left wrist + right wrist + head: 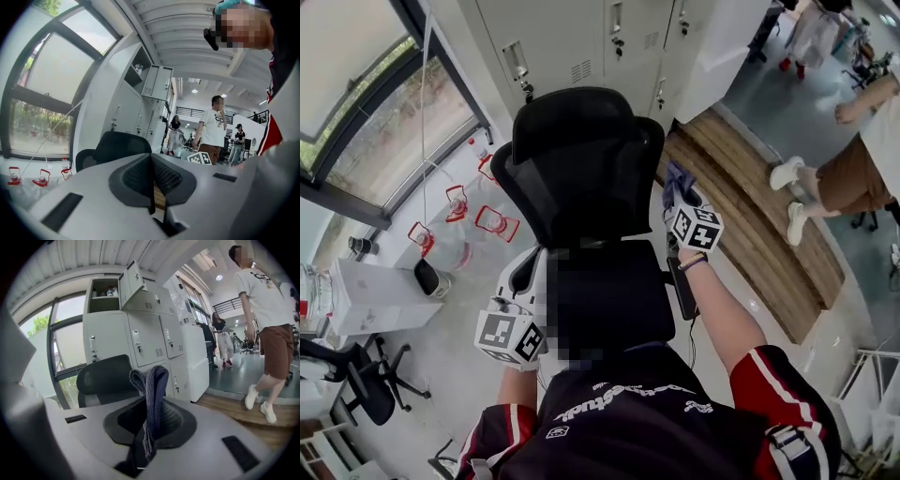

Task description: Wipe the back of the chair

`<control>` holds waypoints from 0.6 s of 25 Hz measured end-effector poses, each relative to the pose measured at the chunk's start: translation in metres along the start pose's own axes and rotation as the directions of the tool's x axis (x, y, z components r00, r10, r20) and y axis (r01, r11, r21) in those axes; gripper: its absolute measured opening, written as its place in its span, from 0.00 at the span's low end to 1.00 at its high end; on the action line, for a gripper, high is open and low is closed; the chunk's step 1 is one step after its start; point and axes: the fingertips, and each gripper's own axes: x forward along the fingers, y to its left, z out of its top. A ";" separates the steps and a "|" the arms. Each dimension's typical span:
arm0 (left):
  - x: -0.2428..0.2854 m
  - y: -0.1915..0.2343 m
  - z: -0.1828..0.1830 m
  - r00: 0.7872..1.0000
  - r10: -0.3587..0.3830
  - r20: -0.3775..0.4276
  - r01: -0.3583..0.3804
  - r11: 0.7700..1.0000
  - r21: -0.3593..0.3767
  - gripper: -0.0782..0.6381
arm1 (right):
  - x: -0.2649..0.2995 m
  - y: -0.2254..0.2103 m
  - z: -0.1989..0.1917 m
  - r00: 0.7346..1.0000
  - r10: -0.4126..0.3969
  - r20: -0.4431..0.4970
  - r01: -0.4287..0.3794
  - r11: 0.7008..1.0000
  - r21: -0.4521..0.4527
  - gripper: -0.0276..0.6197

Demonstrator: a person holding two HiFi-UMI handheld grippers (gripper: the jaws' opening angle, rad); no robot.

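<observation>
Wiping cloth (151,394): pinched in right gripper (149,425), beside chair back (581,159)
Left gripper (151,178): jaws pressed together, empty

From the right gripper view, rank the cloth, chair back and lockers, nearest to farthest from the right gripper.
1. Cloth: clamped between its jaws.
2. Chair back: ahead, to the left.
3. Lockers: behind it, along the wall.

The pale glossy floor (459,347) carries the black mesh office chair (586,169), which stands before the grey lockers (581,37). Clear water jugs with red handles (494,223) stand by the window, with a white box (380,295) and a 2nd black chair (361,384) nearer. A wooden strip (759,216) runs along the right
</observation>
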 end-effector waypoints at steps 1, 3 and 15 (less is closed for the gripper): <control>0.002 0.004 -0.001 1.000 0.012 -0.003 -0.012 1.000 -0.003 0.14 | 0.012 -0.006 -0.001 1.000 -0.009 0.002 0.009 1.000 0.015 0.14; 0.004 0.012 -0.004 0.999 0.034 -0.012 -0.034 0.999 -0.006 0.14 | 0.035 -0.015 -0.005 1.000 -0.023 -0.001 0.023 0.999 0.048 0.14; -0.012 0.049 -0.008 0.988 0.148 -0.040 -0.149 0.988 -0.031 0.15 | 0.144 -0.045 -0.025 0.990 -0.128 -0.058 0.131 0.990 0.048 0.14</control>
